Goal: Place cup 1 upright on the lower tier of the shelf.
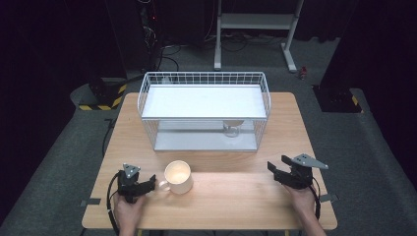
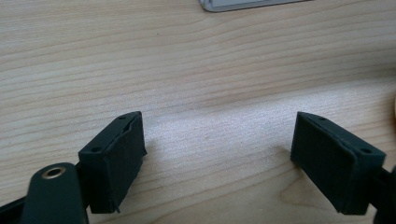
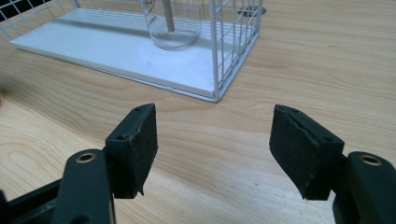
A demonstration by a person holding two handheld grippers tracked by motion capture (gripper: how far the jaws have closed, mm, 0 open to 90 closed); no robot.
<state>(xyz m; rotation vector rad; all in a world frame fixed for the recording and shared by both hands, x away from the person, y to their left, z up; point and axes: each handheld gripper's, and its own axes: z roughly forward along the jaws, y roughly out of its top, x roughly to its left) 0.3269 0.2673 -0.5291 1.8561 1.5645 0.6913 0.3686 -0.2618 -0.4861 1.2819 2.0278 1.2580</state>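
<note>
You are at a light wooden table point(image 1: 231, 196), holding a black two-jaw gripper in each hand. A cream mug point(image 1: 177, 177) stands near the front edge, left of centre, with its handle turned toward your left. Your left gripper point(image 1: 150, 183) lies low at the front left corner, its tips just beside that handle; from above you cannot tell whether they touch it. In the left gripper view point(image 2: 219, 154) the jaws stand apart with nothing but bare wood between them, so this gripper is open and holds nothing. Your right gripper point(image 1: 276, 169) is at the front right, well apart from the mug, pointing toward the middle of the table. In the right gripper view point(image 3: 212, 144) its jaws are also spread with only tabletop between them. Beyond them stands a white wire rack point(image 3: 219, 51) with a flat upper shelf point(image 1: 204, 101), and a clear glass point(image 3: 172, 28) sits on the rack's bottom tray near the right end.
</note>
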